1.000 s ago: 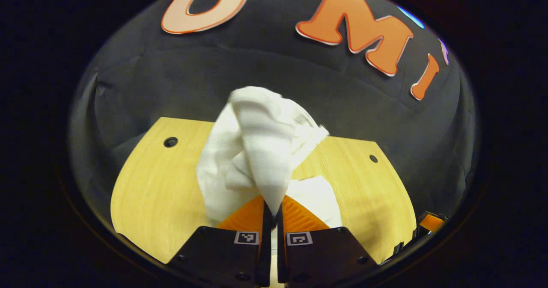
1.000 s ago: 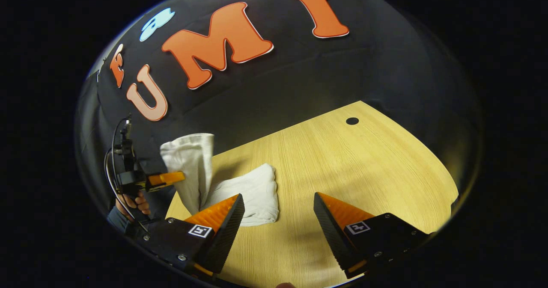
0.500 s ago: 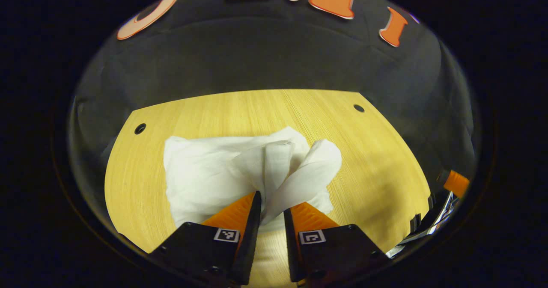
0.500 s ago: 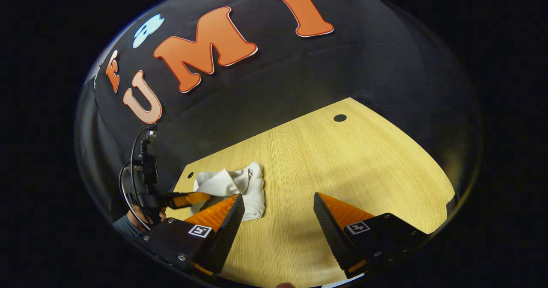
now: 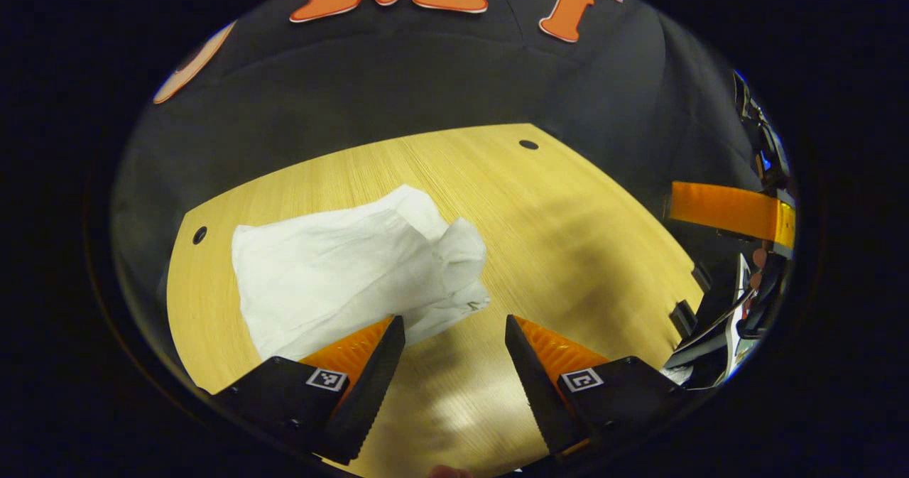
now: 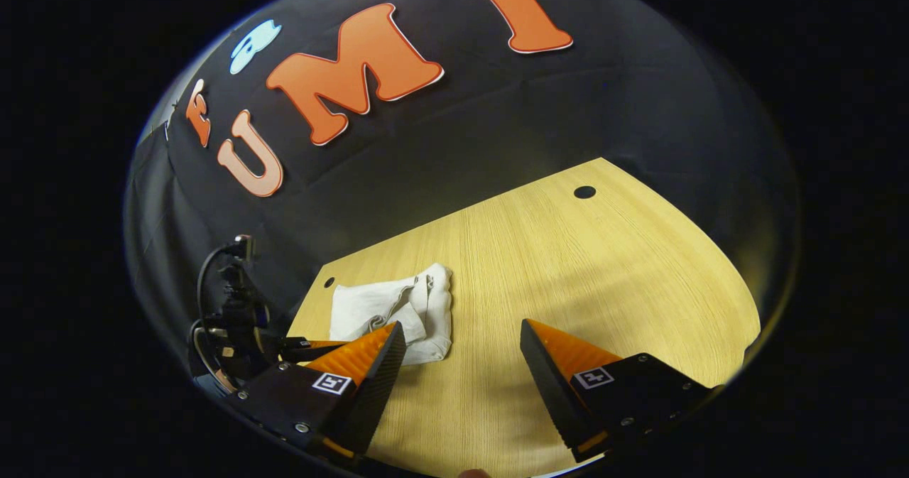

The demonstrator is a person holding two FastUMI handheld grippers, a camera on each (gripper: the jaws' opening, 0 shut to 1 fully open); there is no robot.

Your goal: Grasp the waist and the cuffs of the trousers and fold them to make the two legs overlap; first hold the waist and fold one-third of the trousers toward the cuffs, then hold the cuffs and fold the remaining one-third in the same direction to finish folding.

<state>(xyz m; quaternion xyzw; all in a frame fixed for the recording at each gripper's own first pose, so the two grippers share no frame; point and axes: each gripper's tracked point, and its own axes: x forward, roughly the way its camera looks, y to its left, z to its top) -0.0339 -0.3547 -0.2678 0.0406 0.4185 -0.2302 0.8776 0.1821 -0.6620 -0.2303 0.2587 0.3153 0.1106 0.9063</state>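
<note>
The white trousers [image 5: 341,272] lie folded into a thick bundle on the wooden table [image 5: 568,251], toward its left side. In the left gripper view my left gripper [image 5: 449,357] stands open just in front of the bundle's near edge, its fingers apart with bare table between them. The right gripper view shows the same trousers [image 6: 398,311] as a small folded bundle beyond the tip of the left finger of my open right gripper [image 6: 461,361], which holds nothing. The left gripper [image 6: 298,346] shows at the bundle's left edge in that view.
The table has round holes near its far corners [image 5: 528,144] [image 5: 199,235] [image 6: 584,192]. Black cloth walls close in behind it. The right gripper and the hand holding it [image 5: 738,212] hang off the table's right side in the left gripper view.
One second ago my left gripper was shut on the lifted end of the trousers. It laid that end down on the bundle, opened and drew back. The right gripper stayed open and hardly moved.
</note>
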